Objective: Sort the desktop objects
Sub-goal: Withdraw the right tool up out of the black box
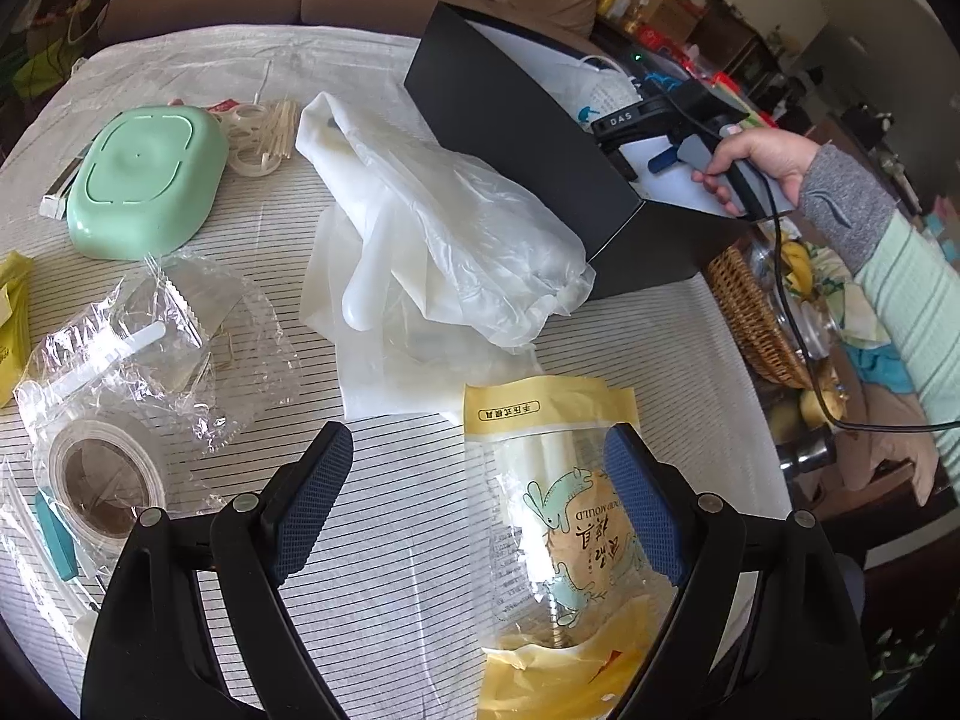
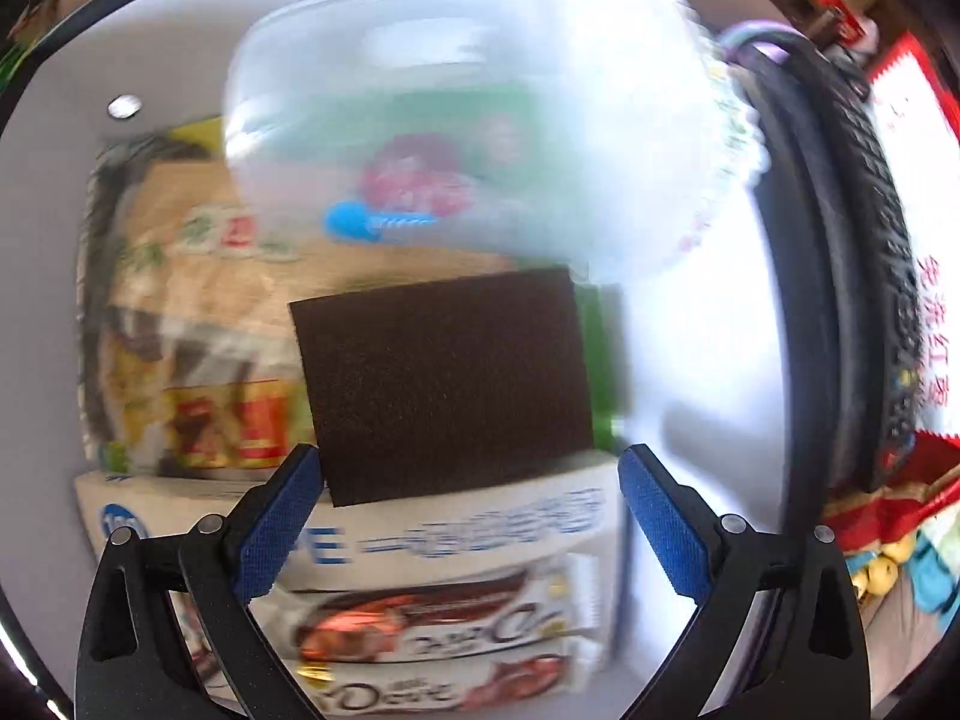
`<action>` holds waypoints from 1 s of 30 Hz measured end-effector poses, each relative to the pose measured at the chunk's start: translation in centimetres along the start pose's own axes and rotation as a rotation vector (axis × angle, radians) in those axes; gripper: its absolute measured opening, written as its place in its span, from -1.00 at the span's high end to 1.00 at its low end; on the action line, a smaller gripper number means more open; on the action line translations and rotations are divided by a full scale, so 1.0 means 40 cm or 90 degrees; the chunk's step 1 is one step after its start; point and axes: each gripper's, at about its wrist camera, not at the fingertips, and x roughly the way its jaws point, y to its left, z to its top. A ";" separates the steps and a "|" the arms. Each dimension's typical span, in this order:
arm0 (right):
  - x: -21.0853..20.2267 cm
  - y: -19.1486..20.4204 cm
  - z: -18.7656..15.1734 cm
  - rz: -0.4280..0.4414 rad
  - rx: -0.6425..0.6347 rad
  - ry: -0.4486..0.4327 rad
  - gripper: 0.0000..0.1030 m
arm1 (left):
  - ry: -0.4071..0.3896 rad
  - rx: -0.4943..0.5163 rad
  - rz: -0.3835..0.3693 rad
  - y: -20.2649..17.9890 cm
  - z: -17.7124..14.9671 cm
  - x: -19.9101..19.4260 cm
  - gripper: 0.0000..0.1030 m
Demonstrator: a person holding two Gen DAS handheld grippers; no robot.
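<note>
The black box (image 1: 516,120) at the table's far edge already holds a dark sponge pad (image 2: 444,384), a clear lidded tub (image 2: 480,120) and snack packets, so the sorting looks partly done. The right gripper (image 2: 468,516) hangs over that pile, fingers apart and empty. Left on the striped cloth are the yellow mould packet (image 1: 558,516), plastic gloves (image 1: 456,228), tape roll (image 1: 102,480) and green dish (image 1: 144,180); the left gripper (image 1: 480,516) hovers wide apart, gripping nothing.

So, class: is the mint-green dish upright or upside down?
Upside down: the green dish shows its ridged base facing up on the table.
</note>
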 end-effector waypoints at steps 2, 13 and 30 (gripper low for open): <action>-0.020 0.007 -0.004 0.004 -0.007 -0.005 -0.95 | 0.002 -0.002 0.000 0.002 0.001 0.003 -0.64; -0.189 -0.027 -0.033 0.204 0.087 -0.084 -0.95 | -0.014 -0.024 -0.021 0.020 0.009 -0.017 -0.64; -0.120 0.150 0.038 0.400 0.242 -0.042 -0.95 | -0.019 -0.032 -0.020 0.033 0.013 -0.019 -0.64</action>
